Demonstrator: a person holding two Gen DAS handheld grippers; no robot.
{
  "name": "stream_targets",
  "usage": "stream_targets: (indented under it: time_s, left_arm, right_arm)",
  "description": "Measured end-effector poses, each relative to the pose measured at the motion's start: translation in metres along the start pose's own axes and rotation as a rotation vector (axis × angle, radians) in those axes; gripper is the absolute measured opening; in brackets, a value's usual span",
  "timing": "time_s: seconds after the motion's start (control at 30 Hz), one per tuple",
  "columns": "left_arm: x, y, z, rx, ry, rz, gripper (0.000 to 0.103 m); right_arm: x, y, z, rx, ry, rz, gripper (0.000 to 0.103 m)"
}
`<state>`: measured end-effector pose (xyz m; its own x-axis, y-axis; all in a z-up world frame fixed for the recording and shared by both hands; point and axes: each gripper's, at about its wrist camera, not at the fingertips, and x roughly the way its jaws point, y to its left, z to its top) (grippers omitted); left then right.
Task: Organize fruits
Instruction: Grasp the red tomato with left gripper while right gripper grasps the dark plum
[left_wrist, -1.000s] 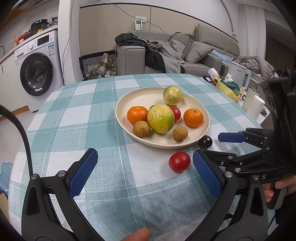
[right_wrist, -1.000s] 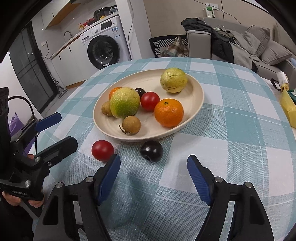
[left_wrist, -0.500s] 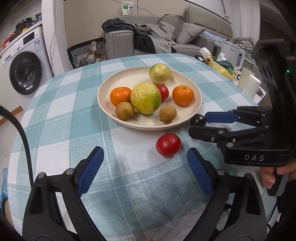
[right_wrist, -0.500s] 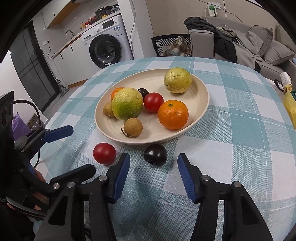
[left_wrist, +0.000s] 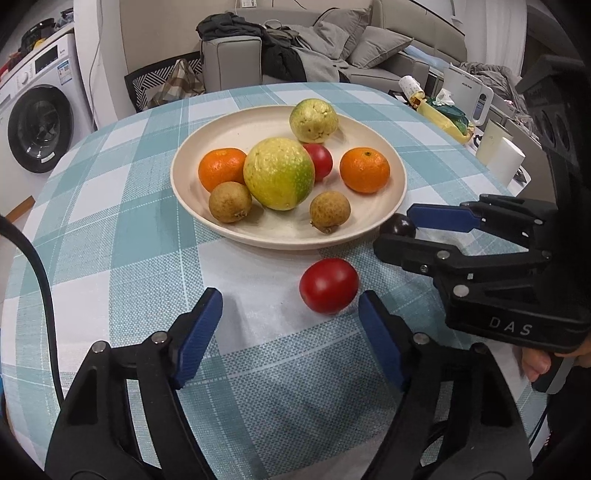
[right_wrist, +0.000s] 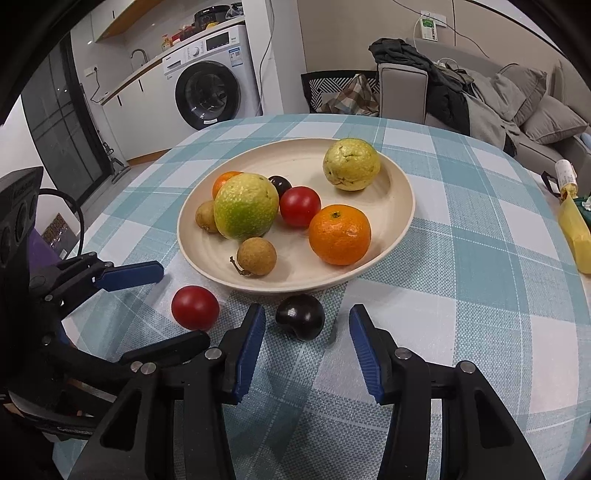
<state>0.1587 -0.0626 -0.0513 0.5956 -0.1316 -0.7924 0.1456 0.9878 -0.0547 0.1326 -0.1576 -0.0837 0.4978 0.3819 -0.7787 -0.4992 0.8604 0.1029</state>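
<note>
A cream plate on the checked tablecloth holds several fruits: oranges, guavas, longans, a red tomato and a dark plum. A loose red tomato lies on the cloth in front of the plate, just ahead of my open left gripper, near its right finger. A loose dark plum lies by the plate's rim, between the fingertips of my open right gripper. The right gripper also shows from the side in the left wrist view.
The round table's edge is close on the right, with a yellow bag, white cups and a kettle beyond. A washing machine and a sofa stand behind.
Both grippers moved forward and down toward the loose fruits. The right gripper's jaws narrowed and now flank the dark plum; the left came up to the red tomato.
</note>
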Motion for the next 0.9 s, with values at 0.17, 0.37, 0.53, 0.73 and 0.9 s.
stream_targets:
  time_s: [0.17, 0.37, 0.53, 0.73, 0.9]
  left_arm:
    - [0.004, -0.004, 0.003, 0.015, 0.002, 0.008, 0.072]
    - [0.004, -0.007, 0.004, 0.028, -0.002, 0.006, 0.062]
    - [0.003, -0.011, 0.006, 0.043, -0.006, -0.010, 0.050]
    - [0.001, -0.016, 0.004, 0.067, -0.014, -0.034, 0.029]
    - [-0.001, -0.019, 0.003, 0.077, -0.014, -0.044, 0.029]
  right_arm:
    - [-0.001, 0.001, 0.000, -0.010, 0.000, 0.006, 0.050]
    - [-0.003, -0.001, -0.001, -0.005, -0.005, 0.011, 0.050]
    - [-0.005, -0.005, -0.002, 0.000, -0.005, 0.012, 0.050]
    - [-0.005, -0.008, -0.002, 0.011, -0.005, 0.018, 0.050]
    - [-0.003, -0.006, -0.002, 0.006, 0.000, 0.022, 0.050]
